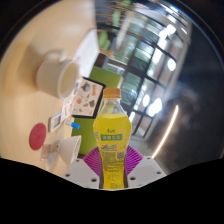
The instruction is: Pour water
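Magenta pads of the hand-held gripper (112,163) press from both sides on a bottle (112,135) of yellow drink, which stands upright with an orange cap. Beyond the fingers, on the pale counter (25,95), a white cup (55,76) lies near a small pink lid (39,136) and a leaflet (88,96).

- A bottle (113,135) stands upright between my gripper (112,163) fingers, held by both.
- Left of the bottle, a small cup (66,148) sits on the table (25,100).
- Beyond them sits a larger cup (55,75).
- A printed card (88,97) lies between the larger cup and the bottle.
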{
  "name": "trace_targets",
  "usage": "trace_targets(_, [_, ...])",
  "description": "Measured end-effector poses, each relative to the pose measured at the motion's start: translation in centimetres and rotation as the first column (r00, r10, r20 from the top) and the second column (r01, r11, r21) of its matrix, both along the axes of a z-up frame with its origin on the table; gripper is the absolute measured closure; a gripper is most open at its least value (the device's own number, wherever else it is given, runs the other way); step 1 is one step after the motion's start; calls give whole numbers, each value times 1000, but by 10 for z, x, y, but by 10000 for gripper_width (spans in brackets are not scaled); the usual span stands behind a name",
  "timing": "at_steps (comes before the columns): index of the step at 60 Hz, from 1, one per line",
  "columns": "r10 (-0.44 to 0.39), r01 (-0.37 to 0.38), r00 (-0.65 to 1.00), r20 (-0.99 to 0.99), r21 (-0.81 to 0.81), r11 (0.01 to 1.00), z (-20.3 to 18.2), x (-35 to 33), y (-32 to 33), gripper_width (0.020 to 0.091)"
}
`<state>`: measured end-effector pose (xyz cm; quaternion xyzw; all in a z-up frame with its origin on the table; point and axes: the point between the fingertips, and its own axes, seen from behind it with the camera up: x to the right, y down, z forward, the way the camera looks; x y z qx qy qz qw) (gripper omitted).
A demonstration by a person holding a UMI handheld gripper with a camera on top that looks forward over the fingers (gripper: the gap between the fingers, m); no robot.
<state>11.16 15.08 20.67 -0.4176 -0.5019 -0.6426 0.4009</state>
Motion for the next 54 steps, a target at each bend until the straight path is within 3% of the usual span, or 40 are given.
trace_targets(6, [23, -6, 968, 250, -70, 998, -2, -15, -3, 837])
trace_targets(14, [72, -19, 900, 429, -127, 992, -25, -33, 6, 837])
trace_targets(31, [59, -18, 921, 385, -110, 994, -16, -20, 21, 837])
trace_targets(37, [50, -50, 985, 163, -4, 999, 19, -9, 15, 837])
trace_targets(43, [76, -31, 949, -306, 151, 988, 50, 24, 15, 837])
trace_targets(48, [181, -1, 682, -709, 247, 969, 54, 48, 6, 838])
trace_targets(54, [262, 18, 122, -957, 266, 964, 3, 59, 2, 837])
